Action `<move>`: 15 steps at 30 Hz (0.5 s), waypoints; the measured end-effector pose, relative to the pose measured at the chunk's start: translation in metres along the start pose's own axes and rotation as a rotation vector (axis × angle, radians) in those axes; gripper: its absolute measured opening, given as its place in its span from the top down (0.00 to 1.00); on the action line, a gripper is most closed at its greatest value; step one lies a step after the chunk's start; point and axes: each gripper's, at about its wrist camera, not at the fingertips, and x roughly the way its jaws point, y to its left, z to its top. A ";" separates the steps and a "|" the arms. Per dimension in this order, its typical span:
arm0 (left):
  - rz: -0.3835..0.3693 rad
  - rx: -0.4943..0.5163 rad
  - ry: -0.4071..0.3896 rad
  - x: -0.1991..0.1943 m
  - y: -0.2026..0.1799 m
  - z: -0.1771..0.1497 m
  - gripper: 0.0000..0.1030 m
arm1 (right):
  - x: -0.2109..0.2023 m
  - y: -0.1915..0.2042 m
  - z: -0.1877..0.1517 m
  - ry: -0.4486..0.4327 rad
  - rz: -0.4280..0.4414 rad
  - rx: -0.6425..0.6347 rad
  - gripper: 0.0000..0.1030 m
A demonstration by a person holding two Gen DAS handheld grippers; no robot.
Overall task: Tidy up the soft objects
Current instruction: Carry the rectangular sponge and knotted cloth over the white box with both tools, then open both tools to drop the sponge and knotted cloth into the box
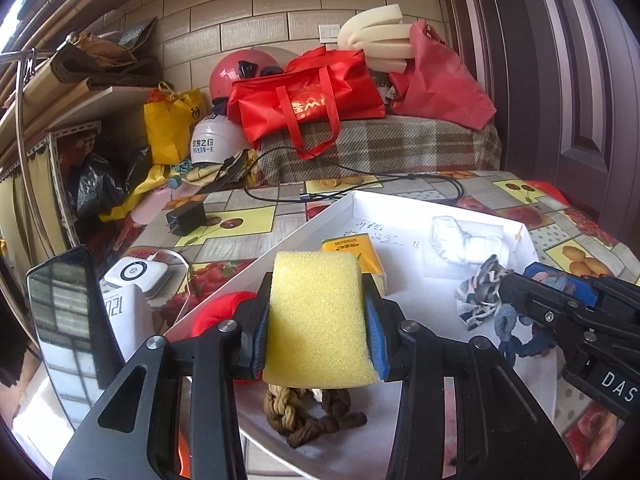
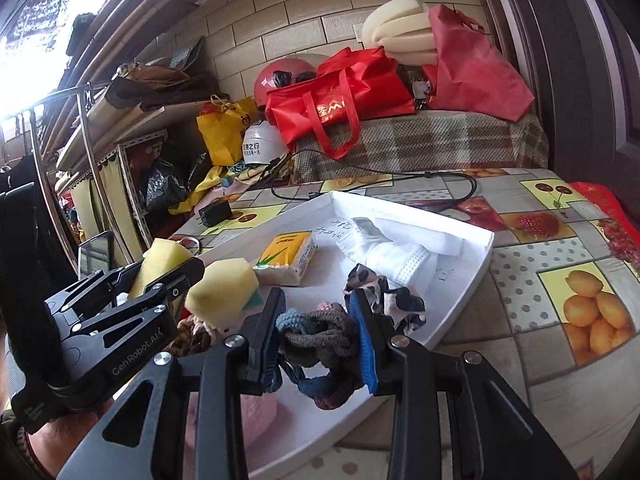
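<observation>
Left tool (image 1: 318, 320) clamping yellow sponge (image 1: 318, 316) upright, right tool (image 2: 320, 334) clamping knotted rope (image 2: 316, 338) over white tray (image 2: 472, 276)

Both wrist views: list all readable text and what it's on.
"GenRobot.AI": left tongs body.
"DAS", cut off: right tongs body.
"021", upside down: white device.
Chinese print on white helmet, red bag, yellow tissue pack and handwriting in white tray: too blurred.

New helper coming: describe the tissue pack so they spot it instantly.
Find the white tray on the fruit-print table. Inside, left of the white cloth, lies the tissue pack: a flat rectangle, the only yellow-topped printed pack.
</observation>
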 end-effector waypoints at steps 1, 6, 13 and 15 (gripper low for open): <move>0.003 0.002 0.006 0.003 0.000 0.001 0.62 | 0.003 0.000 0.001 0.003 -0.011 -0.001 0.68; 0.005 0.010 0.048 0.018 -0.002 0.004 0.61 | 0.018 -0.003 0.006 0.038 -0.065 0.006 0.68; 0.001 0.062 0.058 0.028 -0.011 0.009 0.61 | 0.021 0.001 0.006 0.051 -0.082 -0.008 0.67; 0.000 0.072 0.059 0.030 -0.012 0.009 0.61 | 0.021 0.002 0.007 0.050 -0.086 -0.014 0.67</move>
